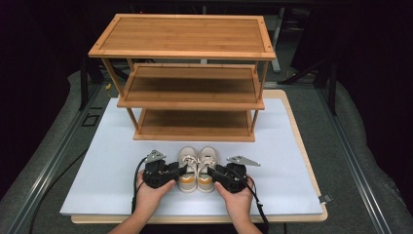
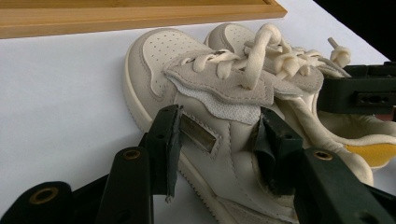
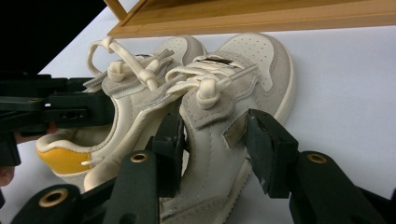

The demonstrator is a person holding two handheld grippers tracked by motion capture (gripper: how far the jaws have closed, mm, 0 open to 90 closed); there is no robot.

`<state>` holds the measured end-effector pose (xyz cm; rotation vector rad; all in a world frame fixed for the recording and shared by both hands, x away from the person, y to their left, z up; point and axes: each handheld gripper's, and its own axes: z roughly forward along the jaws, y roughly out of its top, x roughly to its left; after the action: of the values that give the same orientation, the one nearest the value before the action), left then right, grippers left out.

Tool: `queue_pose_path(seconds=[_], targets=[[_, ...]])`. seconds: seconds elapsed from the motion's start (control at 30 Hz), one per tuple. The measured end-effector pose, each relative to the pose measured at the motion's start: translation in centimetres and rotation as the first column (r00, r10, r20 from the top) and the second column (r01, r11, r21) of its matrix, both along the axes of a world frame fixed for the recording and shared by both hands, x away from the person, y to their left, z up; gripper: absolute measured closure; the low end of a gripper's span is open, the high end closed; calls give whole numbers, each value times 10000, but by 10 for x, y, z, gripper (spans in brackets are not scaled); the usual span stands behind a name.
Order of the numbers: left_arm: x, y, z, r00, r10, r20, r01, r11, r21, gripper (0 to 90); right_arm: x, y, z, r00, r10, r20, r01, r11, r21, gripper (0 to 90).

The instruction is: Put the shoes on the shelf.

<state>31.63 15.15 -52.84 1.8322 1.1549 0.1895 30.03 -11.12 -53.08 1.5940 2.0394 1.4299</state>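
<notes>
Near the table's front edge, the left gripper straddles the left sneaker and the right gripper the right sneaker, jaws spread, not visibly clamping. White mat; beyond, a bamboo shoe rack; dark room. The gripper views reveal yellow heel linings.

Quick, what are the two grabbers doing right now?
Left gripper: jaws around the left shoe, seemingly touching; a firm grip cannot be told.
Right gripper: jaws around the right shoe, likewise unclear.
</notes>
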Motion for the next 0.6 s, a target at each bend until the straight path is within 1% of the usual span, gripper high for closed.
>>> queue_pose_path(seconds=[0.2, 0.23, 0.27, 0.3, 0.37, 0.4, 0.43, 0.5, 0.53, 0.6], targets=[[0, 1, 0, 10000, -21, -21, 21, 10000, -38, 541, -2, 1, 0, 9999, -92, 88, 93, 9999, -57, 569], [0, 1, 0, 10000, 7, -67, -8, 9999, -135, 540, -2, 1, -1, 9999, -104, 80, 104, 9999, -40, 563], [0, 1, 0, 10000, 7, -67, -8, 9999, -135, 538, -2, 1, -1, 9999, -104, 80, 104, 9999, -40, 563], [0, 2, -1, 10000, 38, -74, -39, 9998, -182, 535, -3, 0, -1, 9999, -95, 59, 94, 9999, 70, 536], [0, 3, -1, 10000, 25, -61, -26, 9997, -227, 531, -5, -1, -2, 9999, -57, 159, 56, 9999, 113, 529], [-2, 5, -1, 10000, -7, -31, 6, 9994, -344, 529, -6, -2, -2, 9999, -23, 129, 20, 9997, 235, 525], [-3, 7, -1, 10000, -15, 64, 17, 9995, -323, 524, -7, -3, -2, 9998, -30, 176, 24, 9994, 346, 515], [-4, 8, 0, 9999, 59, 127, -55, 9995, -325, 495, -8, -5, -1, 9996, -28, 293, 21, 9997, 241, 503], [-6, 11, 1, 9998, 106, 184, -97, 9990, -436, 492, -9, -6, 0, 9994, -11, 335, 2, 9996, 297, 494], [-9, 11, 2, 9994, 179, 308, -163, 9985, -526, 479, -10, -7, 0, 9990, -26, 437, 7, 9990, 437, 494]])
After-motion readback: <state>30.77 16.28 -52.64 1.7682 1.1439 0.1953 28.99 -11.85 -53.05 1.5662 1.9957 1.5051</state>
